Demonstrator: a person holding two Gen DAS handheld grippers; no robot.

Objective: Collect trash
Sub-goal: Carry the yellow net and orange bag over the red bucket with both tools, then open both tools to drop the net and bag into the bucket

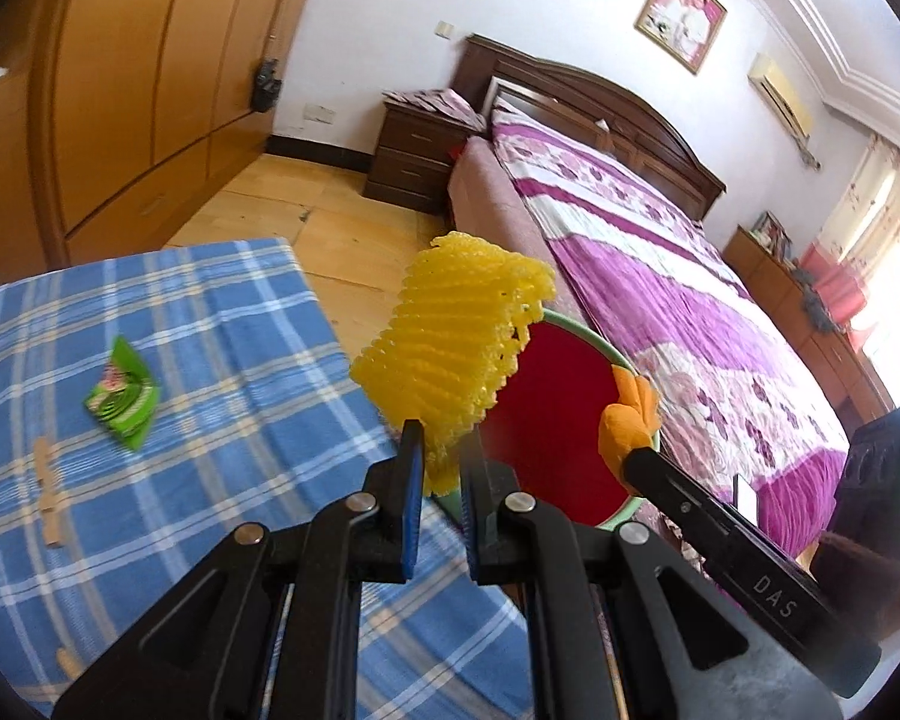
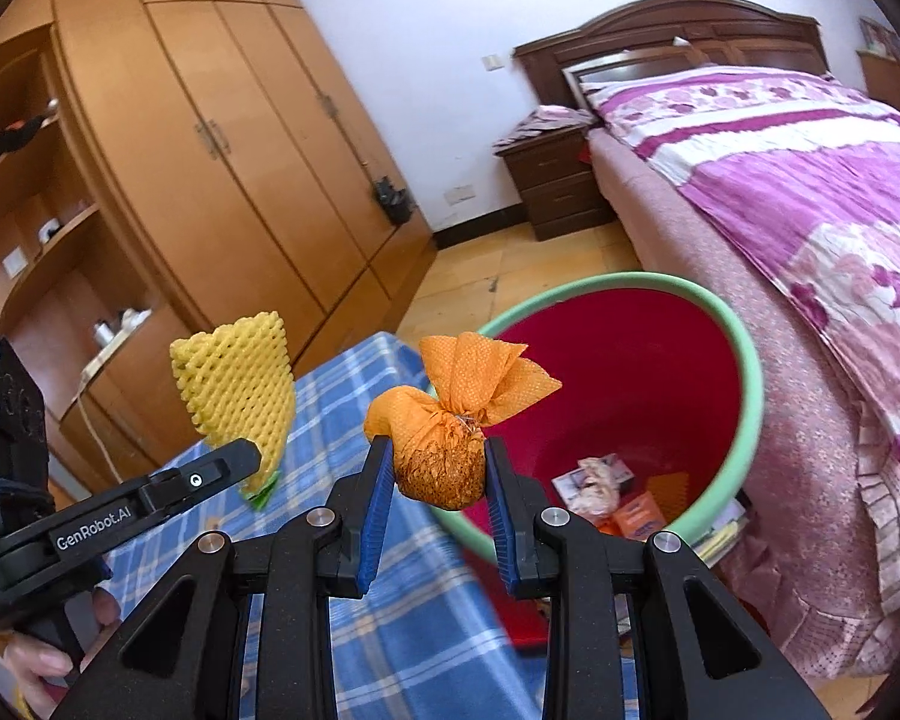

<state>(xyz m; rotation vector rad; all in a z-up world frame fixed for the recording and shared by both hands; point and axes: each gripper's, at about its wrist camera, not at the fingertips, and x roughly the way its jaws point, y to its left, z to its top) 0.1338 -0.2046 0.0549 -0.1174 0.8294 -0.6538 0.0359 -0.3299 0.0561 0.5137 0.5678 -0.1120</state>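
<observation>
Yellow foam net (image 1: pixel 459 354) pinched in left claw (image 1: pixel 441 450); right claw (image 2: pixel 432 468) grips orange pouch (image 2: pixel 450 426) beside red bin (image 2: pixel 750 372).

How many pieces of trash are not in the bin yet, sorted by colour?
Yellow: 1, foam net in the left tongs
Orange: 1, pouch in the right tongs
Green: 1, wrapper on the table
Total: 3
</observation>
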